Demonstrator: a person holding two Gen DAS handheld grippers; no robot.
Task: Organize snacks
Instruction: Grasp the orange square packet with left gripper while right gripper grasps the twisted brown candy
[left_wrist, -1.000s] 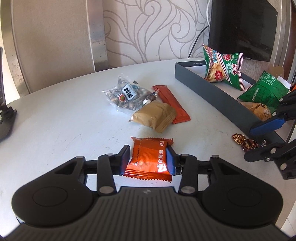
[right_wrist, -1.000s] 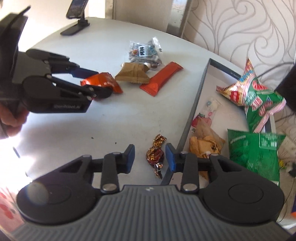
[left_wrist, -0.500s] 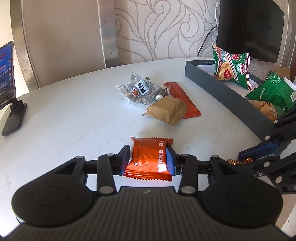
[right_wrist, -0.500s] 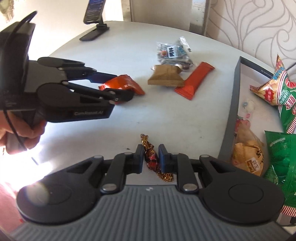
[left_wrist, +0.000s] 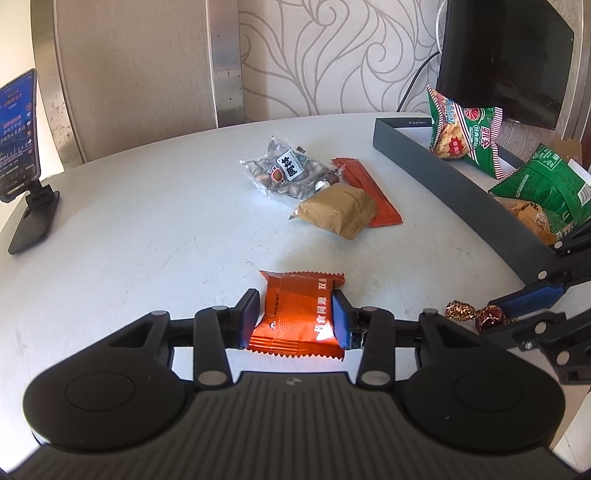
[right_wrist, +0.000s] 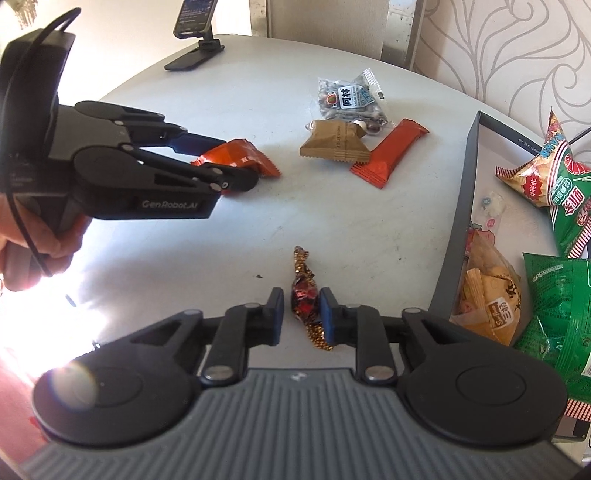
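Orange packet (left_wrist: 298, 313) gripped, foil candy (right_wrist: 306, 300) seemingly pinched

A home living or dining room. Swirl-patterned wallpaper (left_wrist: 332, 55) backs a round white table (left_wrist: 147, 229). A dark TV (left_wrist: 506, 55) stands beside it.

the left gripper (left_wrist: 294, 317) reaches forward low over the worktop (left_wrist: 147, 229), its two blue pads pressed against the sides of an orange packet (left_wrist: 297, 314). a hand (right_wrist: 33, 240) grips its handle from below. the right gripper (right_wrist: 302, 314) sits low to its right, its pads (right_wrist: 327, 314) narrowed around a foil-wrapped candy (right_wrist: 304, 297); the right pad touches the wrapper, while a thin gap shows on the left side.
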